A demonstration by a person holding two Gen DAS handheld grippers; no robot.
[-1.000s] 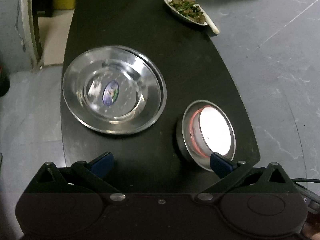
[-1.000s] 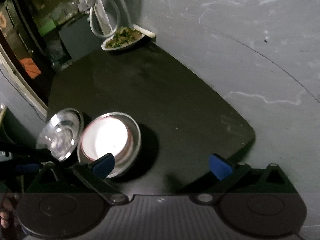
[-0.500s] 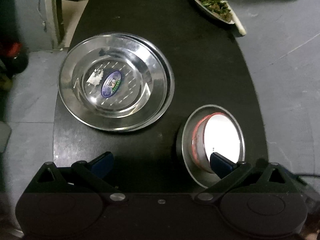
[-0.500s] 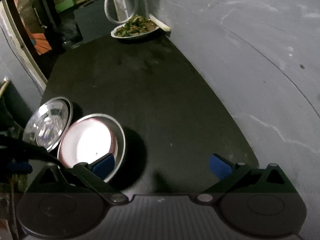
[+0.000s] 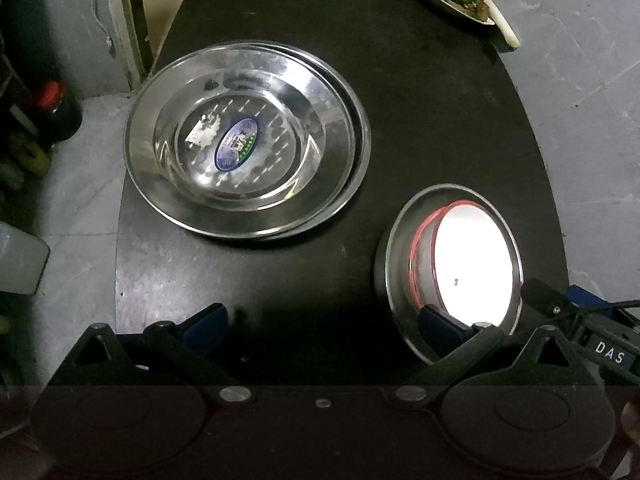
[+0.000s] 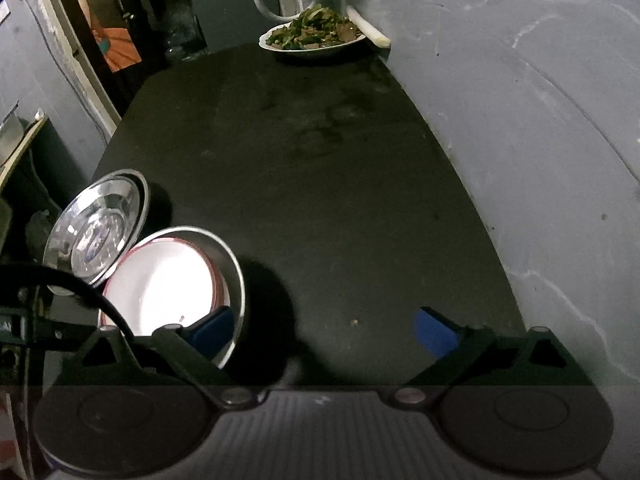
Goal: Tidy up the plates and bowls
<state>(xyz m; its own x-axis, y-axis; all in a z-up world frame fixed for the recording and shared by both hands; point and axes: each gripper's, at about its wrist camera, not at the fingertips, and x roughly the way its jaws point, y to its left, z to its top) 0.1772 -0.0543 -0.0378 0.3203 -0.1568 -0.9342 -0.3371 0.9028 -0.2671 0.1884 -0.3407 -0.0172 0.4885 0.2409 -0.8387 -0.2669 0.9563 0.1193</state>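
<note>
A dark worktop (image 5: 400,112) is carrying stacked steel plates (image 5: 244,140) and nested bowls (image 5: 452,268). Both claws, left (image 5: 320,324) and right (image 6: 324,330), are released and drawing closer to the bowls, probably about to lift them.

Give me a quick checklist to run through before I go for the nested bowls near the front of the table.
1. Left gripper open: ok.
2. Right gripper open: ok.
3. White bowl seated inside steel bowl: ok.
4. Steel plates stacked, apart from the steel bowl: ok.
5. Either gripper's fingers straddling the steel bowl's rim: cannot tell; one pad of each overlaps it in view.
6. Dish of food far from the working area: ok.
</note>
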